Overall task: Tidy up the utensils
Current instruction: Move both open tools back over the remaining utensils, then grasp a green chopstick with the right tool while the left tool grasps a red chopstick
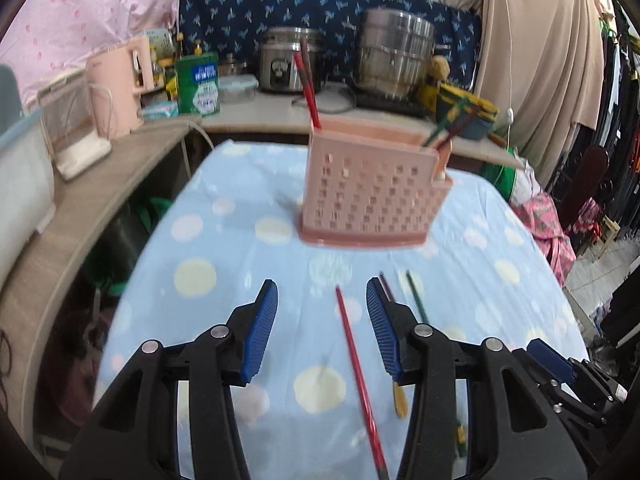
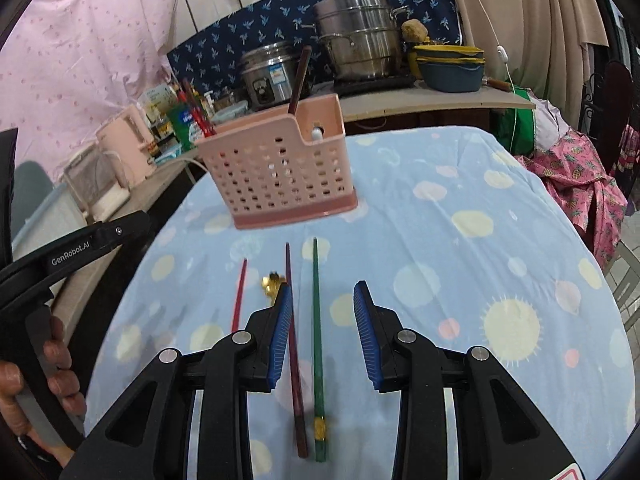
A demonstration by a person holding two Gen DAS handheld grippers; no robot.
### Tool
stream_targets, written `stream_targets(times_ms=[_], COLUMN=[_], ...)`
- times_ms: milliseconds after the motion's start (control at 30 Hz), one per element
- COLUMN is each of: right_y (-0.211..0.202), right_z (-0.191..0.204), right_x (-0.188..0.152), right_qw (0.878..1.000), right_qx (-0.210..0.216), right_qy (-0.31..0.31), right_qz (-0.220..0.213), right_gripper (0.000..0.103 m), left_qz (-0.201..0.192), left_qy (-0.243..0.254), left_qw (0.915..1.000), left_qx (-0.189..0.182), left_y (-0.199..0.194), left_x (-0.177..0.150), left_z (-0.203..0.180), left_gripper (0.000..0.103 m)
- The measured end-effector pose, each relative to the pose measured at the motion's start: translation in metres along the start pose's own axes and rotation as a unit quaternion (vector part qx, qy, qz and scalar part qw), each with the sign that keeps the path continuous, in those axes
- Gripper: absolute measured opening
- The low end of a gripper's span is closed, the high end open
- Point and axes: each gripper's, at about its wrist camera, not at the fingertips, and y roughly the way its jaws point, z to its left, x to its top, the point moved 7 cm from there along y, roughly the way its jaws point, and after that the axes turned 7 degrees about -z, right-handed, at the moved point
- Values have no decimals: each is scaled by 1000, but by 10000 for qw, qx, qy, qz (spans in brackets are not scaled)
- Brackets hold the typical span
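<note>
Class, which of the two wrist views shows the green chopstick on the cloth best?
The right wrist view: the green chopstick lies in full length between that gripper's open fingers. The left wrist view shows only a short stretch of it beside the right-hand finger, the rest hidden behind the gripper.

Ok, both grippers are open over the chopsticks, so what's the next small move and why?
Probably lower the right hand-held gripper and close on the green chopstick. It lies loose on the tablecloth between that gripper's open fingers, in front of the pink holder, which already has chopsticks standing in it.
</note>
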Motion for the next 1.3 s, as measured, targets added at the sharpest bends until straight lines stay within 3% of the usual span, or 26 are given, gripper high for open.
stream_targets(times_ms=[200, 433, 1067, 1300], right_y=[2, 6, 10, 9], right_z=[1, 3, 0, -1], right_x=[-48, -76, -102, -103], right_qw=[9988, 9970, 9946, 9944], right_qx=[-50, -82, -154, -193], right_qy=[-249, -337, -442, -523], right_qz=[424, 697, 927, 897], right_gripper=[32, 30, 16, 11], left_qz=[440, 828, 1094, 1064], left_qy=[14, -57, 66, 257], left_qw=[9990, 9965, 9939, 9935], left_qx=[-52, -41, -136, -298], left_y=[0, -2, -12, -16], left_x=[-53, -95, -125, -128], left_z=[-1, 4, -2, -21], left_gripper=[44, 44, 46, 59])
